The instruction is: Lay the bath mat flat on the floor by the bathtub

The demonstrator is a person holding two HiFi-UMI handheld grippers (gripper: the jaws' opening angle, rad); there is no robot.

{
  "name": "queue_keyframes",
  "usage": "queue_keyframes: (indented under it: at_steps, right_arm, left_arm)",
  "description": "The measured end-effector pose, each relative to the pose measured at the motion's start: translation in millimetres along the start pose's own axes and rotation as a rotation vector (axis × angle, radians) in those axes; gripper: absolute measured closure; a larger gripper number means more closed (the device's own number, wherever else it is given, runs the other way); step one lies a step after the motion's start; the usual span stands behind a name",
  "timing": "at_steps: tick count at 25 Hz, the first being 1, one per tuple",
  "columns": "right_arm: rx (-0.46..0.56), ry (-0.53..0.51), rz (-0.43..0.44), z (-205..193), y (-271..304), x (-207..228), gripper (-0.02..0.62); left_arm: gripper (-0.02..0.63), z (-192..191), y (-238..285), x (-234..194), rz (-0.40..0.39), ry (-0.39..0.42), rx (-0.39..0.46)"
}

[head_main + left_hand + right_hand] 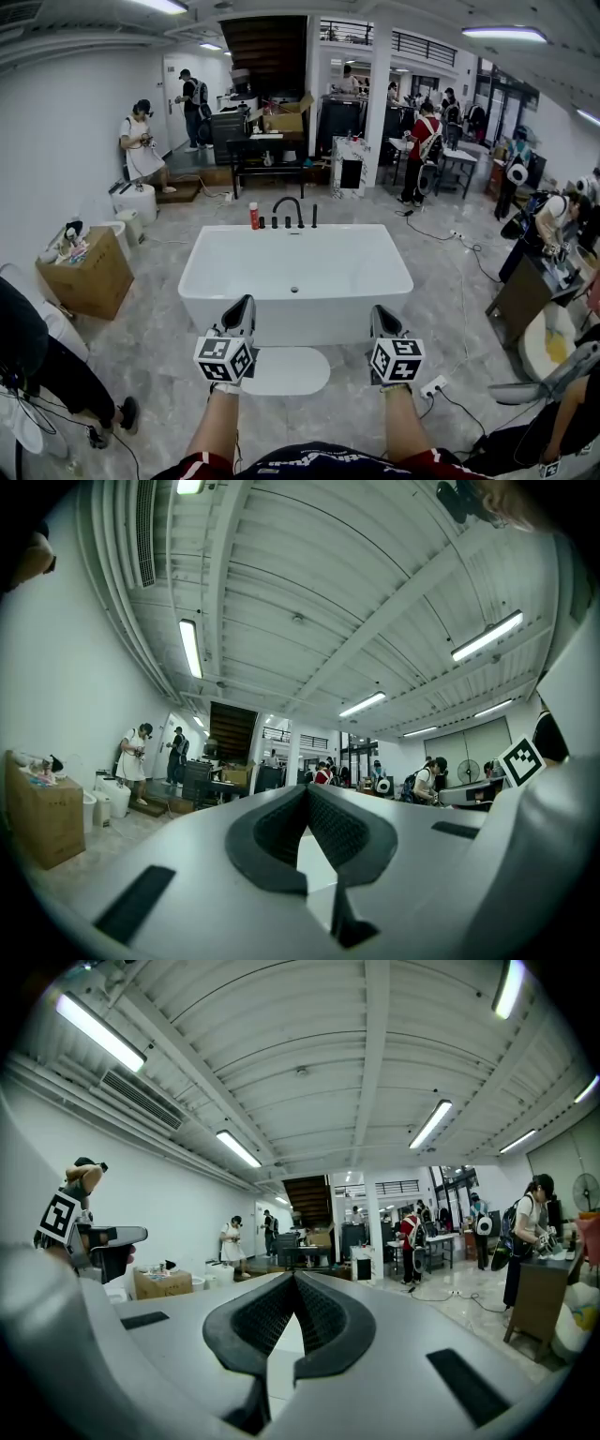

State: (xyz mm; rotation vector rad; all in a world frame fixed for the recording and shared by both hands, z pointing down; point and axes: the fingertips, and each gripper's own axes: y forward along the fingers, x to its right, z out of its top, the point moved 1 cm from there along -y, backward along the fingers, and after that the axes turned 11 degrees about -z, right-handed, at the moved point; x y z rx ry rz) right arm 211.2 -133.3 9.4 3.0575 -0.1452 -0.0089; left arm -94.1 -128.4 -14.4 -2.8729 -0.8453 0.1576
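The white bath mat (286,370) lies flat on the floor (155,342), just beside the near wall of the bathtub (309,321) and about at its middle, so I judge that the laying is done. The left gripper (246,305) and the right gripper (380,314) hang above the two ends of the mat. Each has its jaws pressed together with nothing between them, probably because there is nothing more to carry.
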Motion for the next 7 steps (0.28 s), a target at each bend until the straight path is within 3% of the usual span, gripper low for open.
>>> queue_keyframes:
  at_steps: [7]
  right_arm:
    - [0.002, -0.004, -0.005, 5.2, -4.9, -2.3, 0.571]
  left_arm:
    - [0.589, 5.6, -2.4, 0.5, -0.003, -0.004, 0.001]
